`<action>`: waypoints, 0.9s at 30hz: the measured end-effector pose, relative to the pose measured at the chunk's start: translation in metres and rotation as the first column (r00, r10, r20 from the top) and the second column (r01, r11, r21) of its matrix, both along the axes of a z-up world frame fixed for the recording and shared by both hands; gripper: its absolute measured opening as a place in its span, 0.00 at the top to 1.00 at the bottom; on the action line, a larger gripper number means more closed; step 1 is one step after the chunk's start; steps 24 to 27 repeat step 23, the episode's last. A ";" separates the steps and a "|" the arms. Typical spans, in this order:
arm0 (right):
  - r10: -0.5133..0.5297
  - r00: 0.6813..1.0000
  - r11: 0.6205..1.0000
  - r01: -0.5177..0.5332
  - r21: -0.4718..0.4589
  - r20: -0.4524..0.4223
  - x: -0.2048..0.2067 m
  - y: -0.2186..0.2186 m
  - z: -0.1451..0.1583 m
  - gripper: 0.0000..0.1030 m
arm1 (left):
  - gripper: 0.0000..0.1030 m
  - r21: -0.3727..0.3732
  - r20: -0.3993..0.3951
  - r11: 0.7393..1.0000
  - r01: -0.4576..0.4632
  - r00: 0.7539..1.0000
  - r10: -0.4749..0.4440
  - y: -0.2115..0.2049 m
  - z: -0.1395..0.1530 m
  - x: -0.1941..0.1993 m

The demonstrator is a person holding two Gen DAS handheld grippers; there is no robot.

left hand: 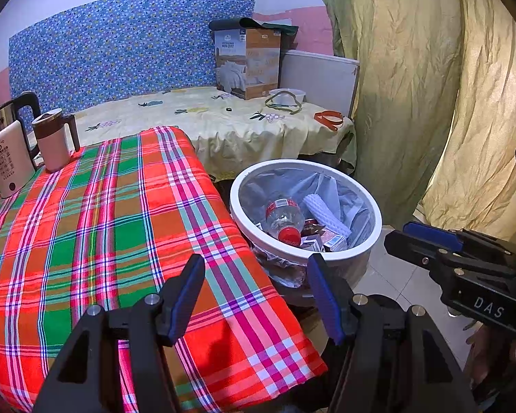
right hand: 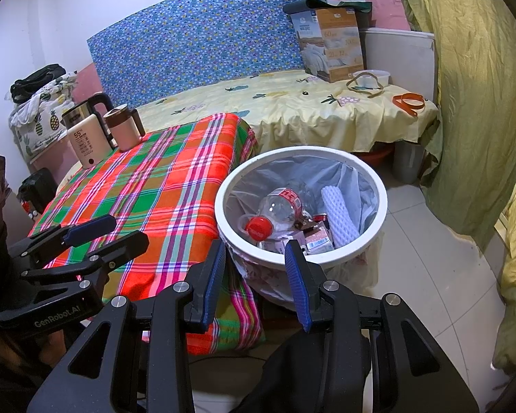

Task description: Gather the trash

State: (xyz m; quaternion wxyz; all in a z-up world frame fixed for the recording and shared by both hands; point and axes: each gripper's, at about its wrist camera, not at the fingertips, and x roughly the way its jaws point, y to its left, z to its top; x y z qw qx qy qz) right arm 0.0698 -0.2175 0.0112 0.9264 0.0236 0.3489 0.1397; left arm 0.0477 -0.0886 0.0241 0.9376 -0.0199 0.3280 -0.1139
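- The right gripper (right hand: 254,275) hangs just above the near rim of the white bin (right hand: 378,220), jaws apart and empty.
- The left gripper (left hand: 254,292) is spread wide too, holding nothing, over the corner of the plaid tablecloth (left hand: 120,213).
- The trash sits inside the bin: a clear bottle (right hand: 278,210), a white foam sleeve (right hand: 339,216), small cartons (right hand: 320,239).
- The cloth looks bare of litter, though its far edge is hard to read.
- If I'm reading it right, what's left is to gather the liner (right hand: 292,172): pinch loose plastic at opposite sides of the rim and lift evenly.
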 end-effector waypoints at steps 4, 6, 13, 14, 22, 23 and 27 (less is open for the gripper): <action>0.000 1.000 1.000 0.000 0.000 0.000 -0.001 0.000 0.000 0.63 | 0.38 -0.001 -0.007 1.000 -0.001 1.000 0.001 0.001 -0.001 -0.001; 0.000 1.000 1.000 0.000 0.000 -0.001 0.000 0.000 0.000 0.63 | 0.38 0.005 -0.008 1.000 -0.004 1.000 0.004 0.001 -0.002 -0.001; -0.001 1.000 1.000 0.001 0.002 -0.002 0.000 0.000 0.000 0.63 | 0.38 0.007 -0.014 1.000 -0.003 1.000 0.003 0.000 -0.002 -0.001; -0.001 1.000 1.000 0.001 0.002 -0.003 0.000 -0.001 -0.001 0.63 | 0.38 0.007 -0.016 1.000 -0.002 1.000 0.002 -0.001 -0.002 0.000; -0.005 1.000 1.000 0.005 0.002 -0.008 -0.001 -0.002 -0.002 0.63 | 0.39 -0.007 -0.026 1.000 0.009 1.000 -0.009 -0.003 -0.004 0.002; -0.004 1.000 1.000 0.004 0.002 -0.008 0.000 -0.002 -0.003 0.63 | 0.39 -0.007 -0.026 1.000 0.009 1.000 -0.009 -0.002 -0.004 0.002; -0.004 1.000 1.000 0.004 0.002 -0.008 0.000 -0.002 -0.003 0.63 | 0.39 -0.007 -0.026 1.000 0.009 1.000 -0.009 -0.002 -0.004 0.002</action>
